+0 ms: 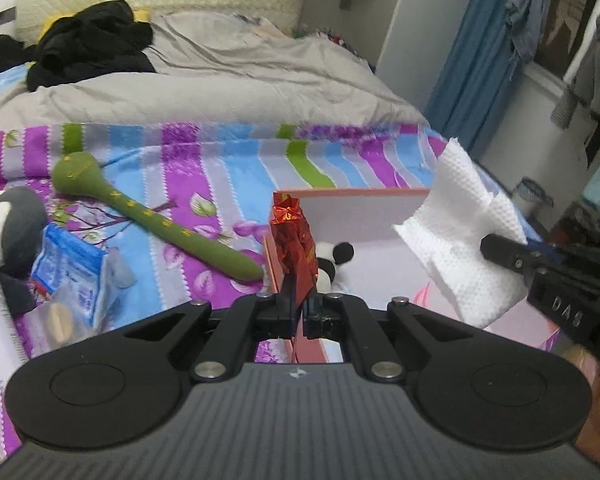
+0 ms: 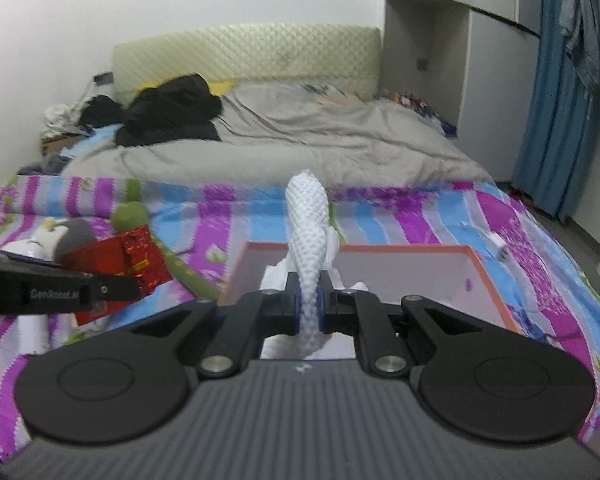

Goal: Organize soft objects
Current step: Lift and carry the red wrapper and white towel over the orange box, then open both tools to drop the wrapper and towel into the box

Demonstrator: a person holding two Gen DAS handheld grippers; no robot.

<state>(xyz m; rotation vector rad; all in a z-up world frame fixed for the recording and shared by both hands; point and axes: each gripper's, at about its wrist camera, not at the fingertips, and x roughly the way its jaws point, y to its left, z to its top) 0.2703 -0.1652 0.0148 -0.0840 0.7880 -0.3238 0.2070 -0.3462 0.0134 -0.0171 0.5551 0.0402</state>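
both pairs of jaws are pinched on something soft. at lower centre of the left wrist view, the left gripper [image 1: 299, 312] clamps a crinkled red foil packet [image 1: 293, 240], which stands upright between the fingers, over the near left wall of the pink box [image 1: 364, 200]. in the right wrist view the right gripper [image 2: 308, 304] squeezes a white embossed paper towel [image 2: 306, 232], which rises in a twisted column from the blue pads, over the box's pale inside.

seen from the left camera, the towel [image 1: 460, 240] hangs at the right edge of the frame above the box. a small panda plush [image 1: 334, 260] lies inside the box, just behind the packet.

left of the box, on the striped purple and blue bedsheet [image 1: 204, 160], a green stuffed mallet [image 1: 148, 212] lies diagonally, its tip close to the box wall. at the far left edge sit a penguin plush [image 1: 16, 224] and a blue packet [image 1: 70, 268], touching each other.

farther back, a grey duvet [image 2: 300, 144] is bunched across the bed with black clothing [image 2: 172, 112] heaped on it at upper left, before the cream quilted headboard [image 2: 252, 56]. a blue curtain [image 2: 556, 120] hangs at the right.
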